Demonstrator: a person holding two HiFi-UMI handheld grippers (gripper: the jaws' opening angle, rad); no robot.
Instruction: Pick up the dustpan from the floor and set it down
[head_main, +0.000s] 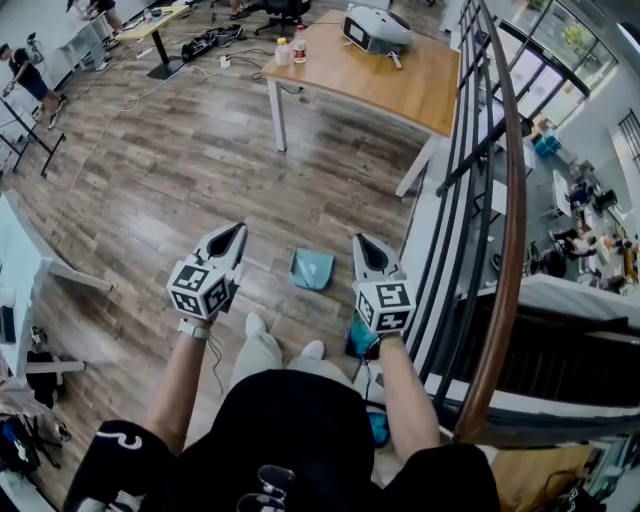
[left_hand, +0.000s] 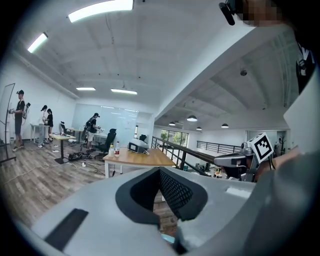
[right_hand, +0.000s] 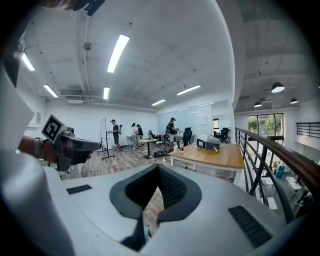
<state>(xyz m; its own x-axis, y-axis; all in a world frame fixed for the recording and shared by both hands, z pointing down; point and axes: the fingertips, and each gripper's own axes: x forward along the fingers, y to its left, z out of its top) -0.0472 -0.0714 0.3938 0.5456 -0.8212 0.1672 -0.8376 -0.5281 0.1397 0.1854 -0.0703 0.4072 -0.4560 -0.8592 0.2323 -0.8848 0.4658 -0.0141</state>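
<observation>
One teal dustpan (head_main: 312, 268) lay flat on the wood-plank floor (head_main: 170, 180), squarish, with a paler sheen on its inner face; handle not made out. Left arm (head_main: 180, 385) was stretched ahead of the body, and the left gripper (head_main: 237, 233) pointed forward with its marker cube toward the head camera; jaws were together with nothing between them. Right arm (head_main: 405, 390) was stretched likewise, the right gripper (head_main: 361, 243) roughly parallel to the left, its jaws closed on nothing. In the head view the dustpan showed between the two grippers, closer to the right one, down on the floor and touching neither, just ahead of the person's shoes (head_main: 258, 325). Wooden worktop (head_main: 420, 85) stood farther off, beside the railing (head_main: 512, 200).
</observation>
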